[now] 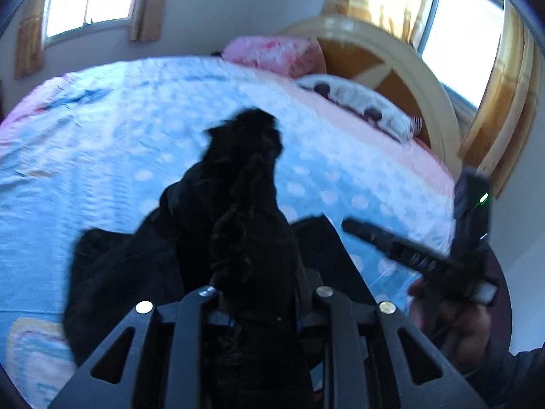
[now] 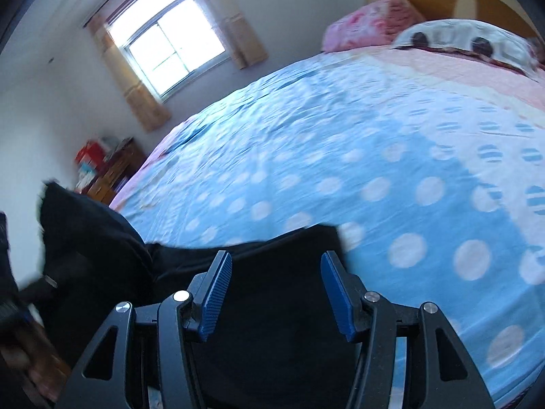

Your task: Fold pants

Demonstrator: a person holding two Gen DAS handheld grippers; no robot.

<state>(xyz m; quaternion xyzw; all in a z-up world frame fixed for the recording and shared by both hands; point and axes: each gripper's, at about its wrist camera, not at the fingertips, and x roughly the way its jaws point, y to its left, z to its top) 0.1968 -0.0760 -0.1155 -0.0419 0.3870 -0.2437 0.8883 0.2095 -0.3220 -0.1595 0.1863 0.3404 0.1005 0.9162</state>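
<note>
The black pants (image 1: 143,259) lie bunched on the blue polka-dot bed sheet (image 1: 102,156). My left gripper (image 1: 262,293) is shut on a fold of the pants and holds it lifted; the cloth rises in front of the camera and hides the fingertips. The right gripper is seen from the side at the right of the left wrist view (image 1: 402,248). In the right wrist view the right gripper (image 2: 276,293) is open, its blue pads (image 2: 218,293) apart just above the flat part of the pants (image 2: 272,341), holding nothing.
Pink (image 1: 272,52) and white (image 1: 361,102) pillows lie at the wooden headboard (image 1: 408,78). A window with curtains (image 2: 173,37) is on the far wall. A wooden cabinet with boxes (image 2: 105,167) stands beside the bed.
</note>
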